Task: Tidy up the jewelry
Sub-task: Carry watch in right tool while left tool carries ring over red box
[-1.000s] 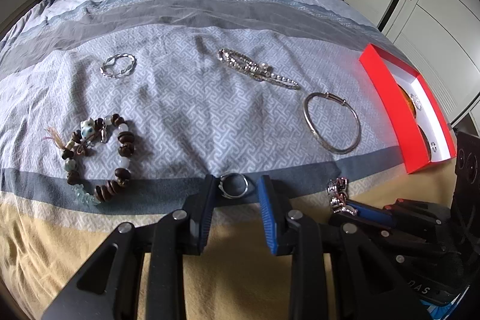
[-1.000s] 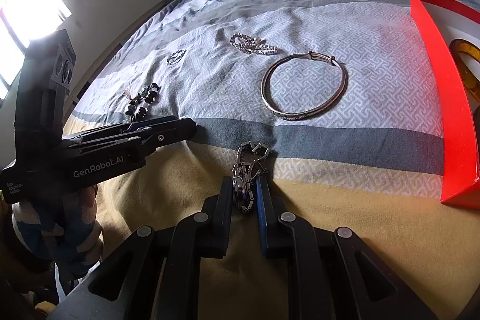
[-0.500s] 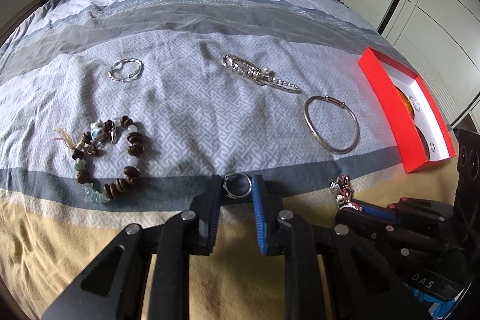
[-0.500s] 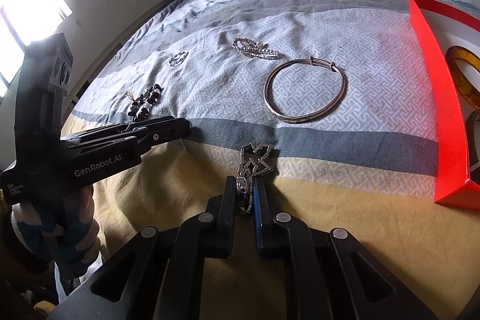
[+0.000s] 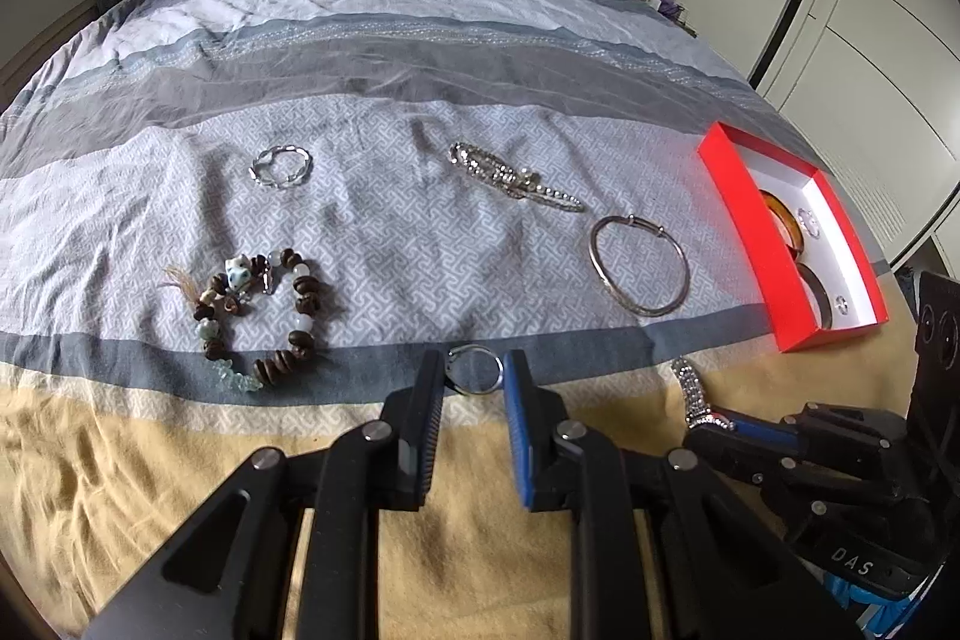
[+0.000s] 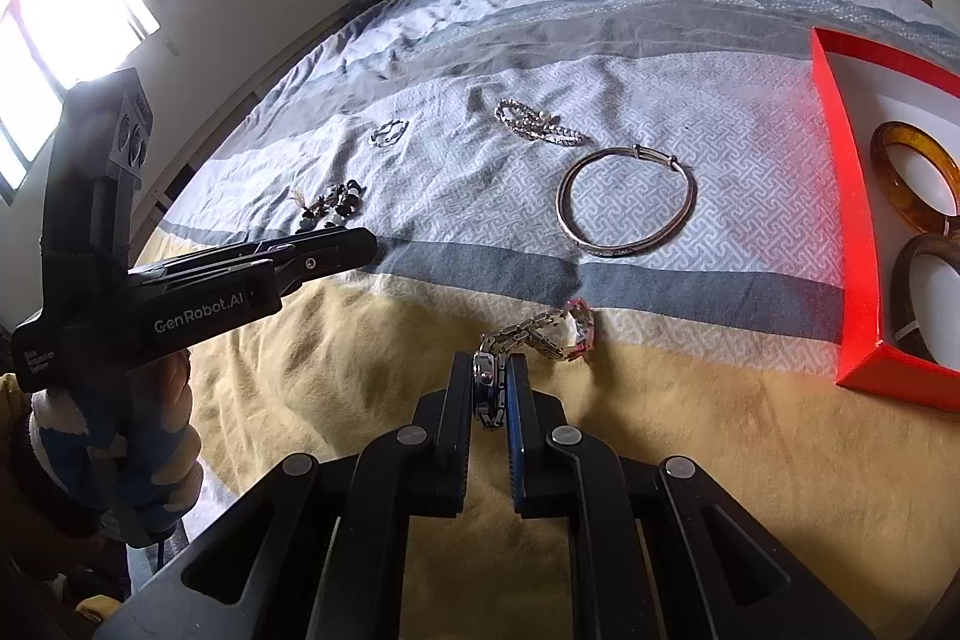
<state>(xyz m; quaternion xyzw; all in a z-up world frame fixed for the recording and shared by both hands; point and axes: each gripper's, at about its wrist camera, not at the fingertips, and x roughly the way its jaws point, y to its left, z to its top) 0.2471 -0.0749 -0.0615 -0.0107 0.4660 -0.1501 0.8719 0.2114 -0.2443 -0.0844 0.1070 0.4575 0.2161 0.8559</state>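
- A small silver ring is pinched in the left gripper, a steel link watch clamped in the right gripper, near the bed's foot edge.
- Bangles are already stowed in the red cardboard box; four pieces are left on the striped bedspread.

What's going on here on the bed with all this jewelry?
A person is tidying jewelry off a bedspread with two handheld grippers. The left gripper is clamped on a small silver ring; the right gripper grips a metal link watch by its band. A red box at the right already holds two bangles. A silver bangle, a beaded bracelet and two chain pieces still lie on the cover.
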